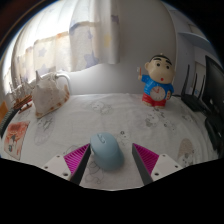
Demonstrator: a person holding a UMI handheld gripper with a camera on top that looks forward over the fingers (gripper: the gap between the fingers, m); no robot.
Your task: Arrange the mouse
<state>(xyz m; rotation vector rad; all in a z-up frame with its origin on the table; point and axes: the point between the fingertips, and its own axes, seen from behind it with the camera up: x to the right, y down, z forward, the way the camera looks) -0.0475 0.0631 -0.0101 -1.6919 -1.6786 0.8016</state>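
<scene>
tongs stand released around the rounded pale blue mouse resting on the white counter, positioned for gripping.

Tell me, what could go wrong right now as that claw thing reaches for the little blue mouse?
The mouse sits between the open gripper fingers, with a gap at each side. Its top looks rounded and smooth, so it might squirt forward when the fingers close. If they close off-centre, one pad could nudge it sideways on the tablecloth before the other touches. A push forward might send it toward the cartoon figurine standing beyond, though that is well clear for now.
</scene>
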